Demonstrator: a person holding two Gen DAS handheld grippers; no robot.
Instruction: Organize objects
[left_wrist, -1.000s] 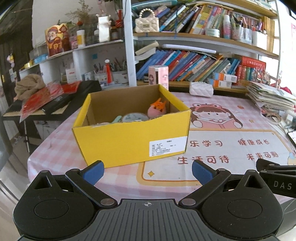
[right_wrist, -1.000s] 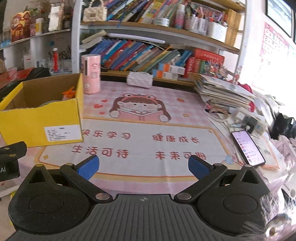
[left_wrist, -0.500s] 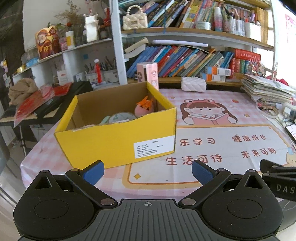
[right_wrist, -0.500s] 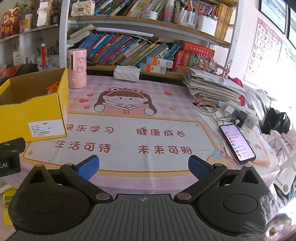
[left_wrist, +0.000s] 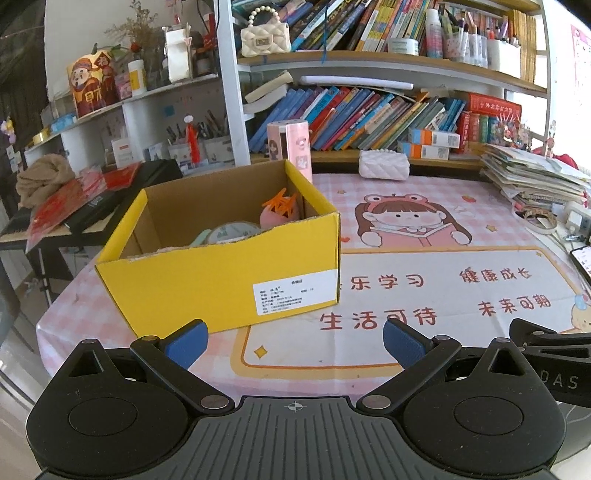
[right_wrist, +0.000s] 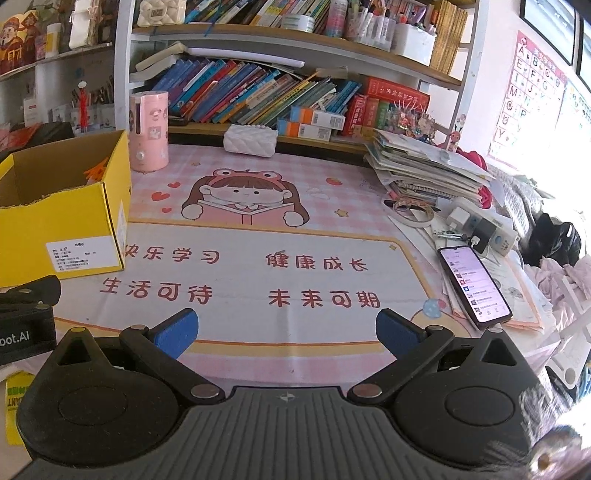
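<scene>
Your left gripper (left_wrist: 293, 341) has its fingers spread and empty, the yellow box (left_wrist: 221, 280) just ahead of the left finger with a pink toy (left_wrist: 279, 216) inside, while only your right gripper (right_wrist: 284, 330), likewise spread, shows the phone (right_wrist: 474, 282) on the counter (right_wrist: 295, 229) beyond its right finger.

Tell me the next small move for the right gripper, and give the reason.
Probably ease the right gripper forward and right toward the phone at the mat's edge. Both grippers are open and empty, the yellow box already holds a pink toy and a round item, and the mat's centre is bare, so the loose things lie on the right side.
</scene>
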